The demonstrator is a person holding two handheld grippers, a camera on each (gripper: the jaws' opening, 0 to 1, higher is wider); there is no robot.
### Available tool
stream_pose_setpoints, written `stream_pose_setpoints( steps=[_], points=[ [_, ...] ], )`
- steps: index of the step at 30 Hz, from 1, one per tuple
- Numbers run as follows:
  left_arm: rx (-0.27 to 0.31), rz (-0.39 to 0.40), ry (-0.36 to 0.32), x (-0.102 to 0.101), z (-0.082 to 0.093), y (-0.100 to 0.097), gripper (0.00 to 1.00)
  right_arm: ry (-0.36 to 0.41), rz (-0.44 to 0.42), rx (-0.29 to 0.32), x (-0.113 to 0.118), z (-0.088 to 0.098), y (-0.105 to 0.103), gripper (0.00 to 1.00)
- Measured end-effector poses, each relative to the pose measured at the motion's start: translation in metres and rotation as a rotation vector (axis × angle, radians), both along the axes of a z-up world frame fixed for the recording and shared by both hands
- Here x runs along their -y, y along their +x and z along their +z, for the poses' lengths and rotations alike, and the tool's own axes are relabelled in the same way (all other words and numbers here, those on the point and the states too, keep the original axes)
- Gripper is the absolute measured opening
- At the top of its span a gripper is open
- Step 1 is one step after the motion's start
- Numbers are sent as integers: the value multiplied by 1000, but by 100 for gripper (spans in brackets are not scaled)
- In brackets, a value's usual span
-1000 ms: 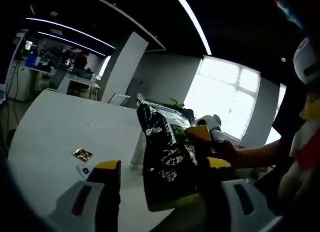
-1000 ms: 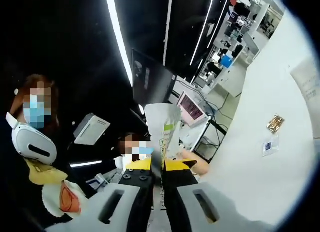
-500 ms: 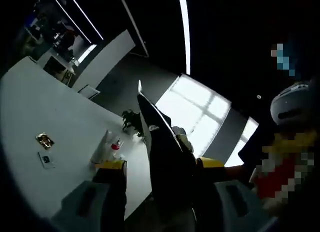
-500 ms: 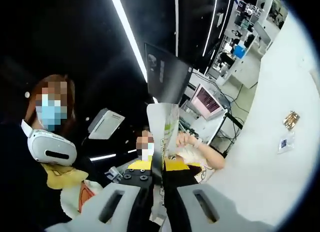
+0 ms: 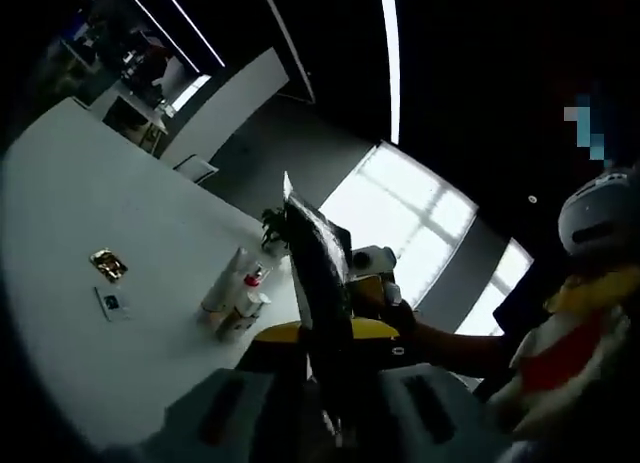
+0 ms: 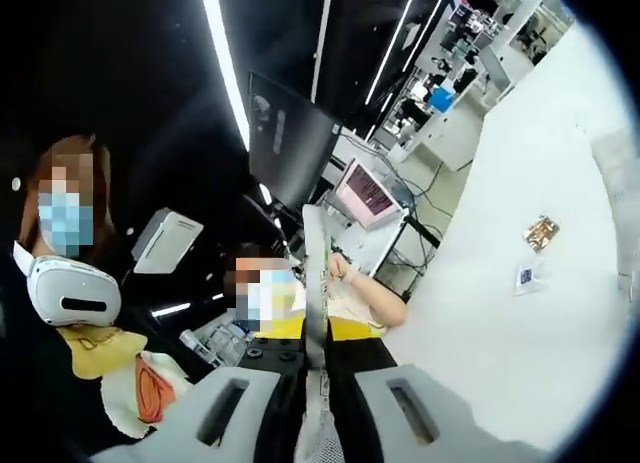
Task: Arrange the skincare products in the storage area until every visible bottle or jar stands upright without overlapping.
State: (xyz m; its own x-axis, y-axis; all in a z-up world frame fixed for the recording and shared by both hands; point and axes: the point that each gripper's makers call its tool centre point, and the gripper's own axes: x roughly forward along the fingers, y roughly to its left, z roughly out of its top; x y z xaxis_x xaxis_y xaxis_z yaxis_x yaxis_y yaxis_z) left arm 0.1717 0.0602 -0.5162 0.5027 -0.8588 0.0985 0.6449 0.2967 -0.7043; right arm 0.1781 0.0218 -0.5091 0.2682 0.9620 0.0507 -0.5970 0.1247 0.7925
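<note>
Room: office with ceiling light strips, a bright window and a white worktop (image 5: 90,333) carrying the goods.
Progress: early, by my judgement; both tongs are busy with a pouch in the air, well above the worktop, and no product is being set in place.
Left tongs (image 5: 322,333): closed on the dark foil pouch (image 5: 318,273), seen edge-on.
Right tongs (image 6: 315,343): clamped on the same pouch, pale on this side (image 6: 315,273); the right tongs also reach into the left gripper view beyond the pouch.
Bottles: two, close together on the worktop just left of the pouch in the left gripper view; a pale tube (image 5: 222,286) and a red-capped bottle (image 5: 244,305); whether they stand upright I cannot tell.
Small items: one gold sachet (image 5: 107,265) and one white card (image 5: 113,303), left of the bottles, well apart from them.
Left to do: set the pouch down, stand each product upright without overlap.
</note>
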Motion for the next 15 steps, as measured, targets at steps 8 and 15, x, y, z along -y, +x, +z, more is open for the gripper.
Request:
stream_pose_setpoints(
  steps=[8,15],
  points=[
    [-57,20,-26,1,-2,0,0,75,-105,15,-2,-5,8,8],
    [-88,58,-55,-1,-1,8,0,110,-186,-23,-17,-18,-3,7]
  ],
)
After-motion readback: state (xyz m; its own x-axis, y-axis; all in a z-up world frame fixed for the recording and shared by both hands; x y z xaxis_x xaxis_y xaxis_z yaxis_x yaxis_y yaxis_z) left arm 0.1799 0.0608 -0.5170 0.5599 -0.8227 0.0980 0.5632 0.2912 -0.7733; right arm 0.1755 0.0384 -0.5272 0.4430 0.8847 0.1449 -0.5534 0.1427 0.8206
